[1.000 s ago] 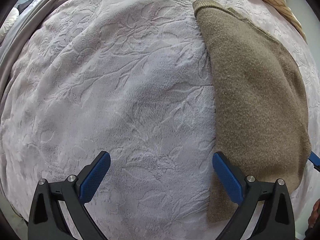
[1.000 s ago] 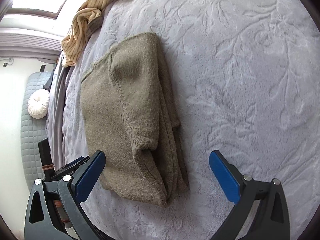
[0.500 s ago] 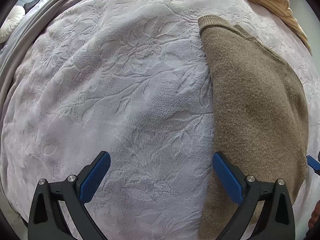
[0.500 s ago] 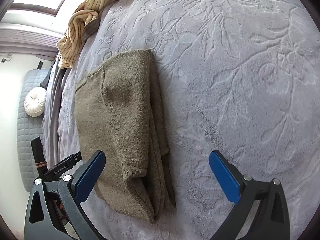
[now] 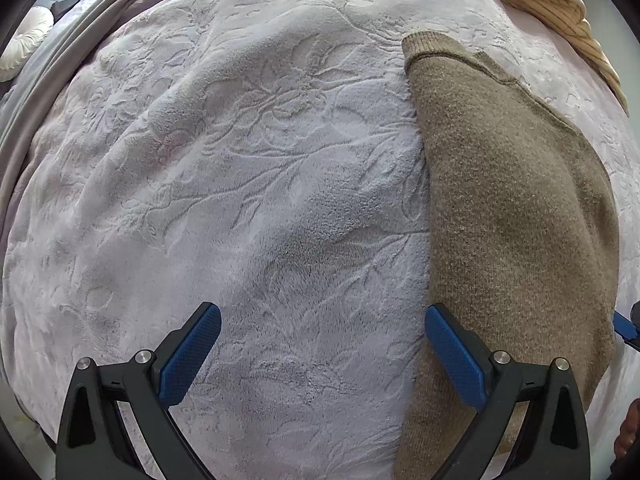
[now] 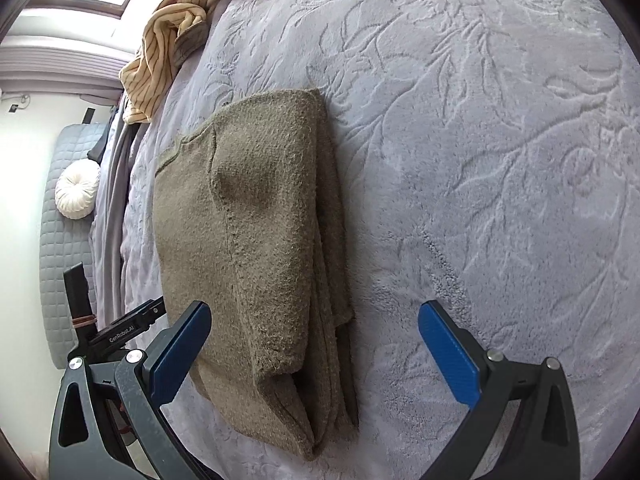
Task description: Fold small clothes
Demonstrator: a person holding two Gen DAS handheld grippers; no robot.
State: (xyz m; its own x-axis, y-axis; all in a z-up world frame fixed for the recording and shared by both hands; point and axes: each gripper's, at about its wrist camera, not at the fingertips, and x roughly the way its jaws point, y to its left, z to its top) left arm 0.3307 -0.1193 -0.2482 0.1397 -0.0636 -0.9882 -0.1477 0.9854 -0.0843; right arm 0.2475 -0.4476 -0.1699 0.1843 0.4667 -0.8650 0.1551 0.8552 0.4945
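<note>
Where sweater (image 6: 256,240) ends, bare blanket (image 6: 500,160) rightward

The sweater (image 6: 256,240) is coarse, fuzzy matt knit, the blanket (image 5: 240,200) plush embossed fleece, the striped cloth (image 6: 160,60) thin and soft, the gripper pads (image 5: 192,356) finely textured matt plastic.

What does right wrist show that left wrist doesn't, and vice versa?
Only the right wrist view shows the stacked open layers along the brown knit garment's edge, the left gripper's body beside it, and the quilted headboard. Only the left wrist view shows the wide bare stretch of the embossed blanket left of the garment and a blue tip of the right gripper at the frame's edge. Both share the garment lying folded, the striped cloth beyond it, a round white cushion, and open, empty gripper jaws.
</note>
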